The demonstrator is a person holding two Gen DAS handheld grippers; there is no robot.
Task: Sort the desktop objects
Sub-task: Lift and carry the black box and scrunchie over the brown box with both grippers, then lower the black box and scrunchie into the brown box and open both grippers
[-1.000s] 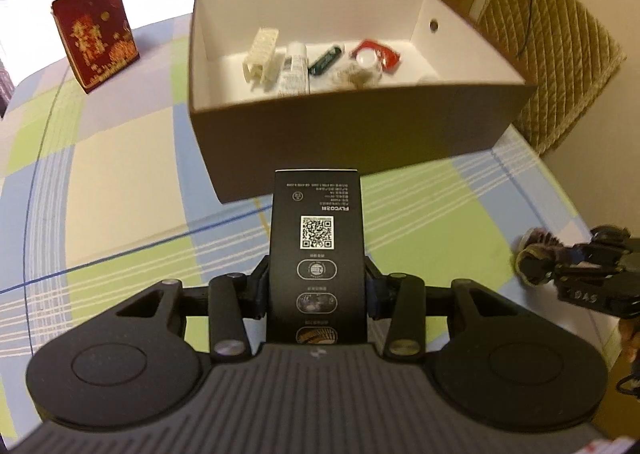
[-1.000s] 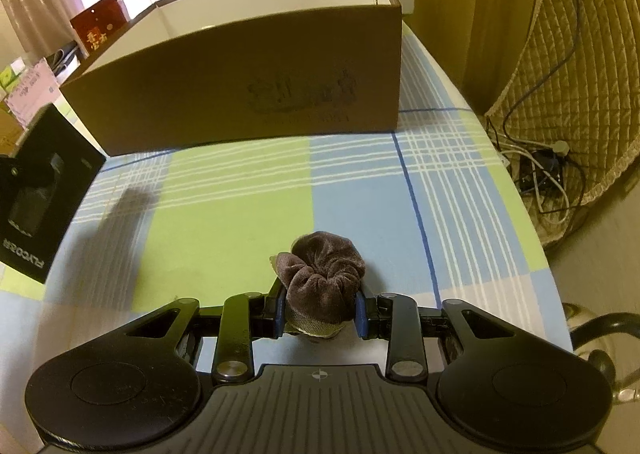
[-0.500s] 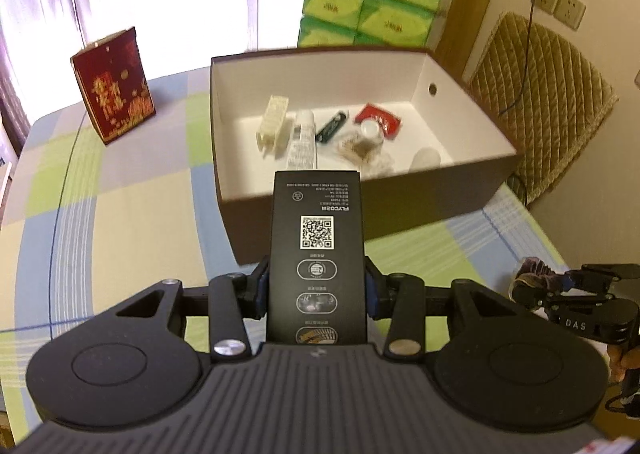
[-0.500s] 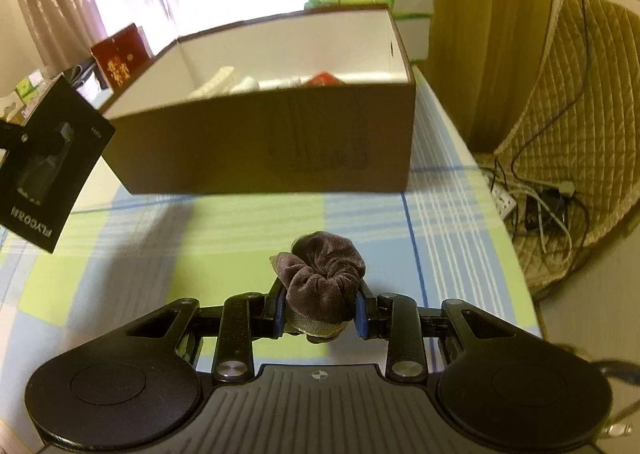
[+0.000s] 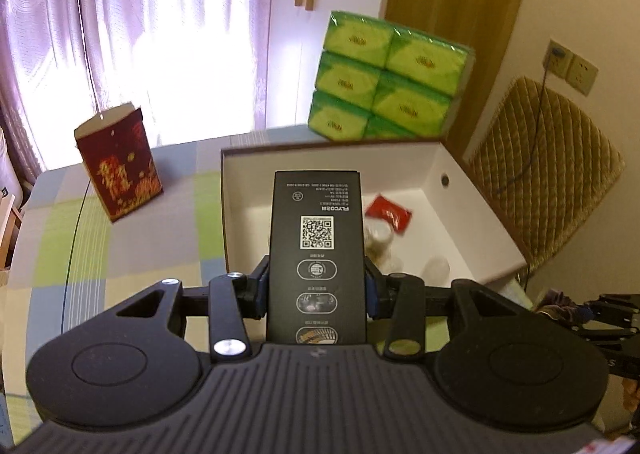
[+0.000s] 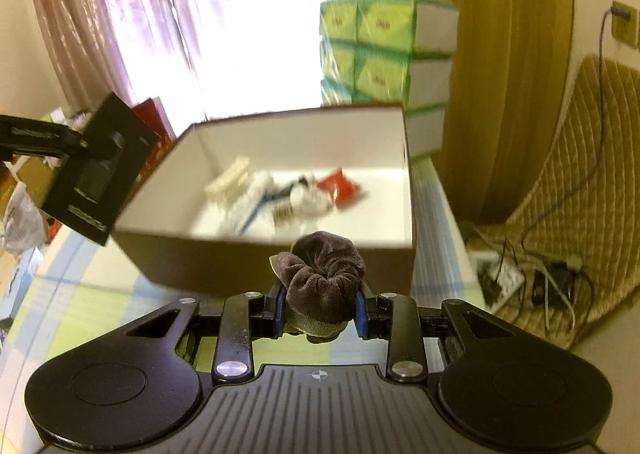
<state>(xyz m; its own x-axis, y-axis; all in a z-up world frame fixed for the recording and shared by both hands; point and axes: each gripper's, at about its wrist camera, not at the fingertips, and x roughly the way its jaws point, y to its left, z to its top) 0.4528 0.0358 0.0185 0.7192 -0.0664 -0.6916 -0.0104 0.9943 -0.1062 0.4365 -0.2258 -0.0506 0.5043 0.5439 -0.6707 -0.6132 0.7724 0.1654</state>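
Both grippers have risen toward the box (image 5: 486,213). Left gripper (image 5: 318,290) clamps the black carton (image 5: 318,254), right gripper (image 6: 320,312) the scrunchie (image 6: 326,274); each should clear the rim before letting go.

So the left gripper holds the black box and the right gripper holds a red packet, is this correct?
Not quite. The left gripper does hold the black box, but the right gripper holds a brown velvet scrunchie, as the right wrist view shows.
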